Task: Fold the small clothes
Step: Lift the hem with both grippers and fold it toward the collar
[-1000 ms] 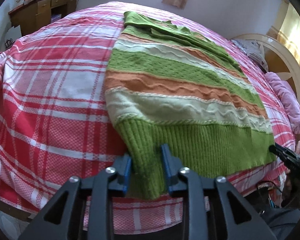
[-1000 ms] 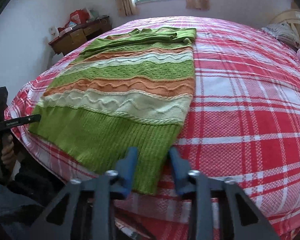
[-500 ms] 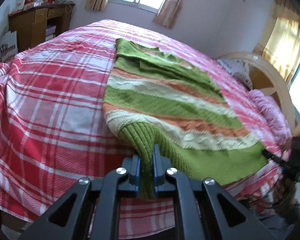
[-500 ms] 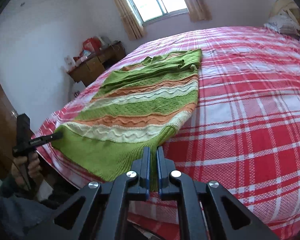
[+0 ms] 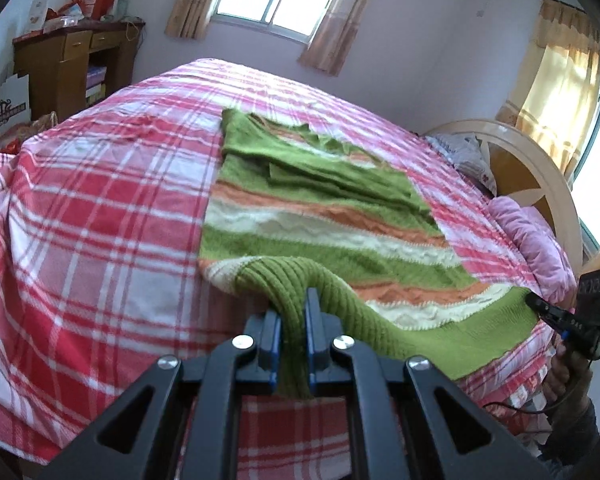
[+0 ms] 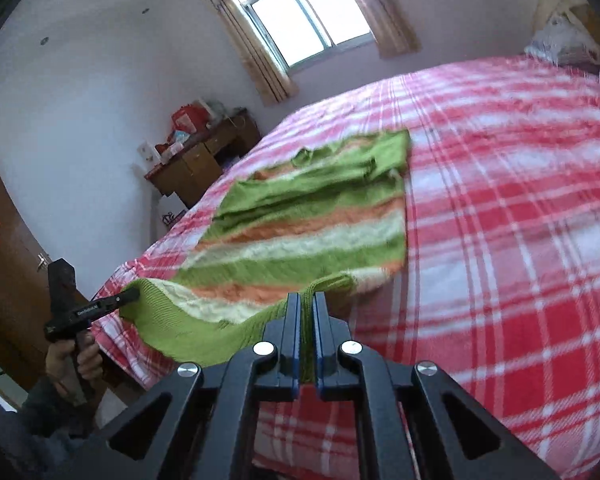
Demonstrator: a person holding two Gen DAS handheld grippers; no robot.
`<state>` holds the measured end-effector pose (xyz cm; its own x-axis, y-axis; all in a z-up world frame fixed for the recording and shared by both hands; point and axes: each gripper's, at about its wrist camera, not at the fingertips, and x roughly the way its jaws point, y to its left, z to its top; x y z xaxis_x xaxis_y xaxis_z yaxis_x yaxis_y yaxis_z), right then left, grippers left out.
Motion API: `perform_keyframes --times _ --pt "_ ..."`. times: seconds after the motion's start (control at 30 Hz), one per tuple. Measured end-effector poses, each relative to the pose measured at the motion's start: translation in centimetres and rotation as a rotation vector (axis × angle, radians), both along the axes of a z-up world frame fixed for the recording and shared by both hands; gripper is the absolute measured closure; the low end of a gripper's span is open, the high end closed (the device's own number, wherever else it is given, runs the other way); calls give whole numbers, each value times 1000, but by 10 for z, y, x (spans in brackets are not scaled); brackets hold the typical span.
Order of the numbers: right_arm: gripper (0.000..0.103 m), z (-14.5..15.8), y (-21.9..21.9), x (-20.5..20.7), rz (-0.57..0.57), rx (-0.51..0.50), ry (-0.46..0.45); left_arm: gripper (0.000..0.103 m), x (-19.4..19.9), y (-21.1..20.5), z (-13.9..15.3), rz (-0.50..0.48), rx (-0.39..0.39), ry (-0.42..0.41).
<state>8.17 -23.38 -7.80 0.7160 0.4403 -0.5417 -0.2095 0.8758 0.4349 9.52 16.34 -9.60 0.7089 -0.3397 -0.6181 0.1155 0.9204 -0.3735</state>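
A knitted sweater [image 5: 316, 204] with green, orange and cream stripes lies on the red plaid bed; it also shows in the right wrist view [image 6: 320, 220]. Its sleeves are folded in over the chest. My left gripper [image 5: 293, 316] is shut on the left corner of the green ribbed hem and holds it lifted off the bed. My right gripper [image 6: 307, 312] is shut on the right corner of the hem, also lifted. The hem sags between the two grippers. The right gripper shows in the left wrist view [image 5: 556, 312], and the left gripper shows in the right wrist view [image 6: 112, 304].
The red plaid bedcover [image 5: 92, 216] spreads wide around the sweater. A wooden desk [image 5: 72, 64] with clutter stands at the far left by the wall. A headboard [image 5: 532, 168] and pink pillow [image 5: 536, 236] are at the right. A window [image 6: 300, 12] is behind.
Both grippers closed on the hem corners one second ago to half a second ago. Since then both have lifted the hem and carried it forward over the sweater's lower stripes.
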Motion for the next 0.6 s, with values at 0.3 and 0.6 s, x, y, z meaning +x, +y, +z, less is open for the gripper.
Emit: perform_keyframes --times 0.3,0.6 --pt "98 22 0 23 -19 4 -67 93 29 3 18 32 -46 -36" --pt "98 39 -5 54 -39 25 -116 93 62 1 33 51 -58 -54"
